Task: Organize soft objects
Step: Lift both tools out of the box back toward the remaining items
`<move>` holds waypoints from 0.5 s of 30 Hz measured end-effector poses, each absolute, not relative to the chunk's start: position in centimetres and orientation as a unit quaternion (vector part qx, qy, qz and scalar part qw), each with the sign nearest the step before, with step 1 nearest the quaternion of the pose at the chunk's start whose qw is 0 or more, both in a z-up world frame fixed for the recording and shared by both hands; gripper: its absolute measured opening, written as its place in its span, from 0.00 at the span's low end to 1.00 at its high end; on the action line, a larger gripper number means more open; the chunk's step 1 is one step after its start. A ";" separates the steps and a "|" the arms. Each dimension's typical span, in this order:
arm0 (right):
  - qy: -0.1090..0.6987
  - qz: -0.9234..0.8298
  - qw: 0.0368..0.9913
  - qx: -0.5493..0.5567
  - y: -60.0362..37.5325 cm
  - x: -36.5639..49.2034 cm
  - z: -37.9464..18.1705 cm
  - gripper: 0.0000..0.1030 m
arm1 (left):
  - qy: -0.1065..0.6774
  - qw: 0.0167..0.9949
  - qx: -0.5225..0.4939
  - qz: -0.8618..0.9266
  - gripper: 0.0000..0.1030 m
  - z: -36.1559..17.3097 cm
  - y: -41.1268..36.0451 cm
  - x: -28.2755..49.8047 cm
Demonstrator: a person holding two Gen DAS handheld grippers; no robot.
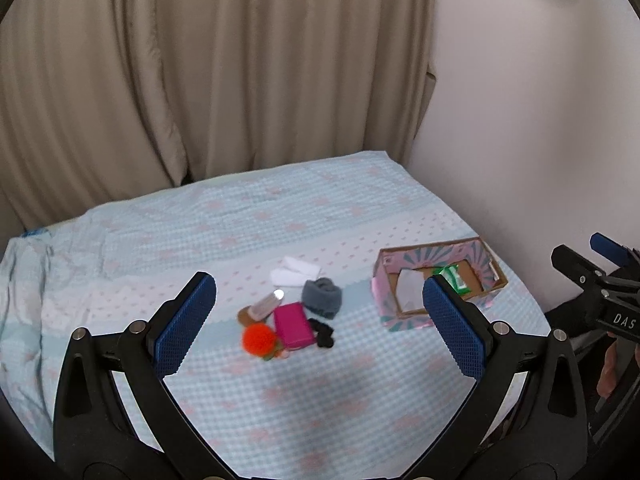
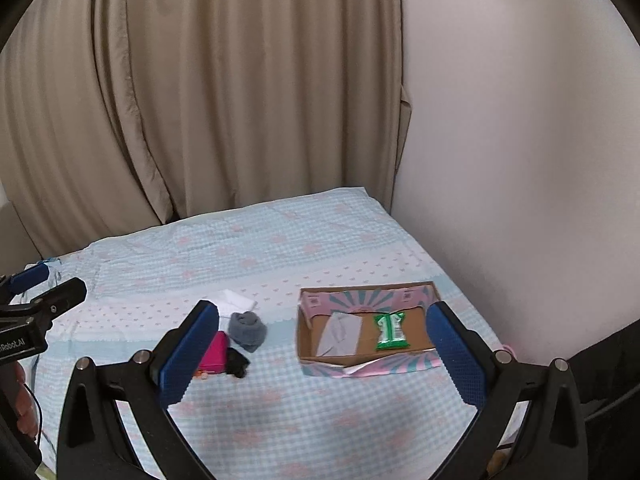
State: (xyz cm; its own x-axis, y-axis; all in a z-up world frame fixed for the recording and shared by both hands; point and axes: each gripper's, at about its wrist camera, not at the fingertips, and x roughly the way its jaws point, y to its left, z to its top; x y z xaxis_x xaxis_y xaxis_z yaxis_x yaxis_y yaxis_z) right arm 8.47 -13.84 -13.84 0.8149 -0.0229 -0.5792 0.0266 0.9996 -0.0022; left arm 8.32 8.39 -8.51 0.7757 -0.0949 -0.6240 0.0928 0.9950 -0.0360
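A small pile lies mid-bed: a grey rolled sock (image 1: 322,297) (image 2: 247,330), a white folded cloth (image 1: 295,271) (image 2: 237,301), a magenta pouch (image 1: 293,325) (image 2: 213,353), a black scrunchie (image 1: 322,332) (image 2: 237,362), an orange pom-pom (image 1: 258,339) and a tan slipper-like item (image 1: 260,308). A pink-patterned cardboard box (image 1: 386,312) (image 2: 368,367) to the right holds a green packet (image 2: 390,331) (image 1: 454,278) and a pale folded cloth (image 2: 340,332). My left gripper (image 1: 320,320) is open and empty above the pile. My right gripper (image 2: 322,354) is open and empty near the box.
The bed (image 1: 280,400) has a light blue checked cover with pink motifs. Beige curtains (image 1: 200,80) hang behind it and a white wall (image 1: 520,120) runs along its right side. The other gripper shows at each view's edge (image 1: 608,280) (image 2: 40,304).
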 end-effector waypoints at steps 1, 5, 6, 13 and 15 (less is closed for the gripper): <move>0.305 -0.012 0.952 0.006 -13.2 8.4 -14.1 1.00 | 0.333 0.941 -0.001 -0.050 1.00 -8.7 9.3 8.1; 0.305 -0.009 0.952 0.018 -10.7 8.3 -14.7 1.00 | 0.341 0.938 0.002 -0.058 1.00 -10.0 12.1 8.0; 0.305 -0.008 0.952 0.018 -9.9 8.3 -15.0 1.00 | 0.343 0.937 0.003 -0.060 1.00 -10.5 12.7 8.2; 0.325 0.008 0.945 0.034 -5.5 9.5 -18.6 1.00 | 0.373 0.925 0.004 -0.076 1.00 -15.3 16.5 9.9; 0.335 0.010 0.941 0.043 -4.4 10.2 -20.4 1.00 | 0.386 0.919 0.011 -0.078 1.00 -17.5 17.3 11.0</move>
State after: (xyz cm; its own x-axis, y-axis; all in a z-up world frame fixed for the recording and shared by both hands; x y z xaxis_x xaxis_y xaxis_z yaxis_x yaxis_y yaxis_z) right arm 10.18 -4.43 -20.42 0.7751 0.0477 -0.6301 0.0099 0.9961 0.0876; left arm 10.95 17.34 -17.48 0.6900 -0.1346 -0.7112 0.1510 0.9877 -0.0404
